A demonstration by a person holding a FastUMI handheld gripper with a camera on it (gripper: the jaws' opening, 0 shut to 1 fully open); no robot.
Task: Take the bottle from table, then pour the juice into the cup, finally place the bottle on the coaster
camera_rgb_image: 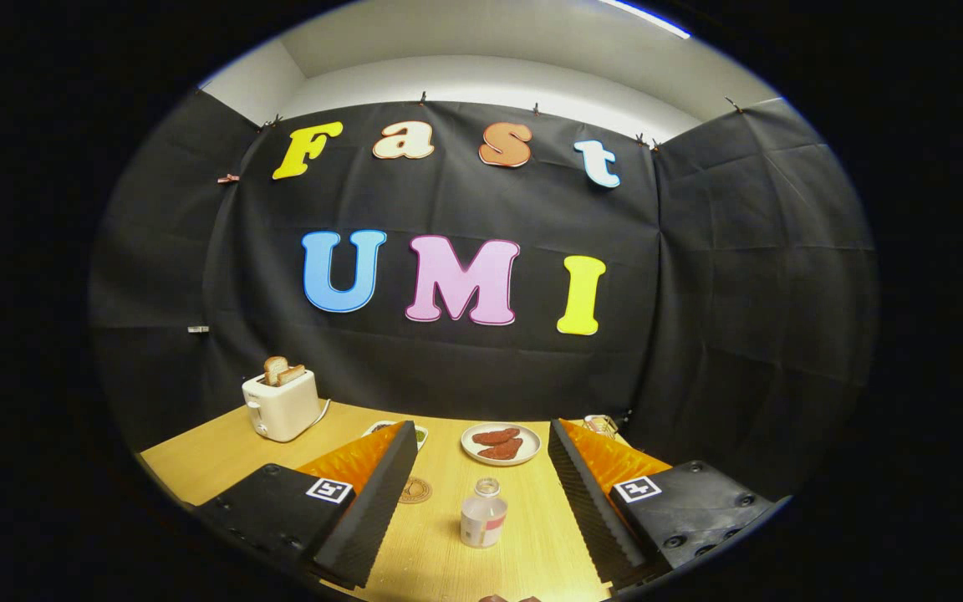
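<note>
Tongs (pixel 479 468) spread; coaster (pixel 415 490) half hidden

evenly lit from a ceiling strip light (pixel 644 17) overhead; sharp at centre, strongly bowed toward edges, soft shadows on table (pixel 214 460), no glare.

Two-finger gripper (pixel 478 481), seen from just behind its own fingers (pixel 377 502). Each finger a long wedge, narrowing toward the tip. Inner gripping faces black and finely ribbed, like foam with close ridges. Outer flanks bright orange, with a faint ridged texture. Behind each wedge, a matte black blocky mount with bevelled edges. On top of each mount, a small square white tag printed with a black blocky pattern. Dark round screws set into recessed holes along the mounts' outer corners, plainest on the right-hand one.
</note>
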